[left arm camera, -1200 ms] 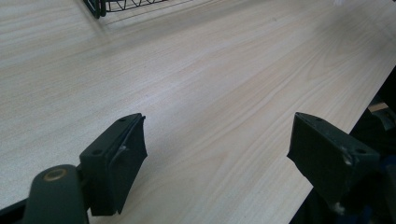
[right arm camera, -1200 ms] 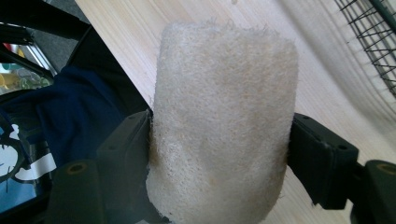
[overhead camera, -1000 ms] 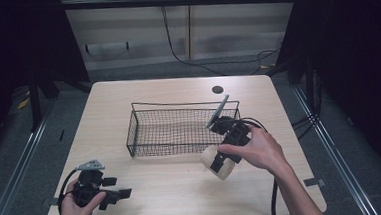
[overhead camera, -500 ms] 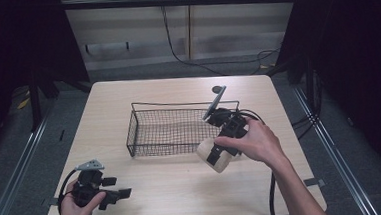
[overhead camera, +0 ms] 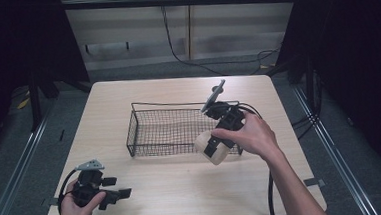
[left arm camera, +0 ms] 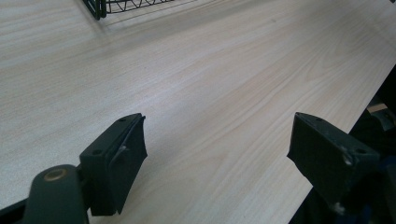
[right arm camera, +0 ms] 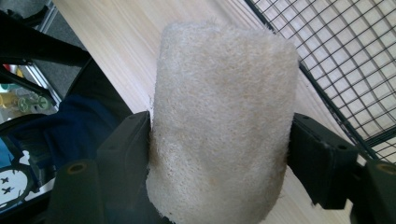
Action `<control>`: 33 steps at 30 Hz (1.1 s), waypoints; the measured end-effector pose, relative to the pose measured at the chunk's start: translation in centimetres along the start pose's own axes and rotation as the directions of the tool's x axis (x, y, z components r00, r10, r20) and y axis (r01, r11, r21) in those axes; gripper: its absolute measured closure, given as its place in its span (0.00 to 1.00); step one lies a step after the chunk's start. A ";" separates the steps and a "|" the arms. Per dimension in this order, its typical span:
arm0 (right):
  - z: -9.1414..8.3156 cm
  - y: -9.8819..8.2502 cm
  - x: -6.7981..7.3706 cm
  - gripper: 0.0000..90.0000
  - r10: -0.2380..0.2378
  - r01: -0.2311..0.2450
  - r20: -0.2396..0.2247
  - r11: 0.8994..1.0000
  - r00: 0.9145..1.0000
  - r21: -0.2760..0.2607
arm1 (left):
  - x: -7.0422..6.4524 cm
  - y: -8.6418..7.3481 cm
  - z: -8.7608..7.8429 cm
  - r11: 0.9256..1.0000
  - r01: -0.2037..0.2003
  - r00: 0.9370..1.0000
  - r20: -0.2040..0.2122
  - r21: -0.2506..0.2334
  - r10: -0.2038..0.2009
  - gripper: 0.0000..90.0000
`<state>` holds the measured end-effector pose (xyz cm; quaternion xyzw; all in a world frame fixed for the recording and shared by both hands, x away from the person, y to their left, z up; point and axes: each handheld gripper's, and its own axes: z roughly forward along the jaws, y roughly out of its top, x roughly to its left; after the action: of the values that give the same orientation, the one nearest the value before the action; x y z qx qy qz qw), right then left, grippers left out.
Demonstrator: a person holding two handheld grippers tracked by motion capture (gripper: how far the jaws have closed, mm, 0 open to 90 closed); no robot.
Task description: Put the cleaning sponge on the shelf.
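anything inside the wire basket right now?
The wire basket looks empty: bare table shows through its mesh. Its front right corner is hidden behind the right gripper and the pale loofah it clamps.

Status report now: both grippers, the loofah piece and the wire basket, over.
Right gripper shut on loofah, at basket's near right corner. Left gripper open, low over table. Basket's near wall in the way.
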<state>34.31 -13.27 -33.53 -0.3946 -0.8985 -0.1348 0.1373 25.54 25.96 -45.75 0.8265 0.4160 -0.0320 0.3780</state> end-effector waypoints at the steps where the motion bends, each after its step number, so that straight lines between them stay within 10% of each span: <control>1: -0.2 0.2 -0.2 0.29 0.000 0.000 -0.001 1.000 1.000 -0.005 | 0.0 0.0 0.0 1.000 0.000 1.000 0.000 0.000 0.000 0.21; 33: -1.2 2.0 -3.8 0.29 0.156 -0.154 0.057 0.987 0.986 -0.039 | 0.0 0.0 0.0 1.000 -0.004 1.000 -0.001 0.006 0.004 0.21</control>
<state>38.45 -14.99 -33.48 -0.4694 -0.8664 -0.1272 0.1135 25.57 25.96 -45.75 0.8284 0.4145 -0.0323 0.3753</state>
